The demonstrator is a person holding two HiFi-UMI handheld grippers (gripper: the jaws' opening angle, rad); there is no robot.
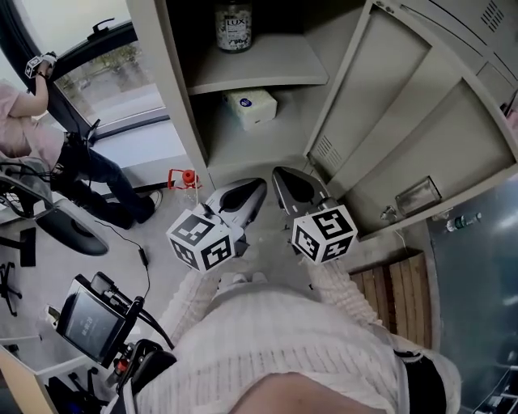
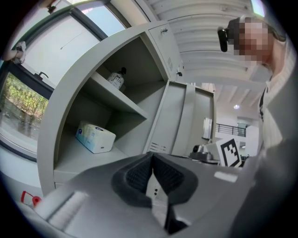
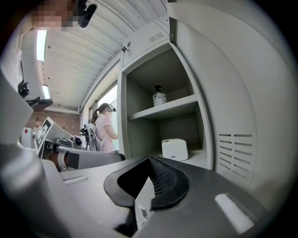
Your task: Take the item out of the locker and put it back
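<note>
The grey locker [image 1: 182,97] stands open in front of me. A clear pump bottle [image 1: 233,24] stands on its upper shelf, and a white tissue pack [image 1: 251,107] lies on the shelf below. Both show in the left gripper view, the bottle [image 2: 117,78] above the tissue pack [image 2: 95,137], and in the right gripper view, bottle [image 3: 159,96] and tissue pack [image 3: 174,149]. My left gripper [image 1: 257,185] and right gripper [image 1: 279,173] hover side by side outside the locker, below the lower shelf. Each is shut with nothing between its jaws, as the left gripper [image 2: 152,155] and right gripper [image 3: 149,159] show close up.
The locker door [image 1: 405,105] hangs open on the right. A person in a pink top [image 1: 24,121] stands by the window at the left. A red-capped item [image 1: 184,178] sits on the floor by the locker's base. A wooden pallet [image 1: 396,283] lies at the right, and a screen device [image 1: 89,323] at the lower left.
</note>
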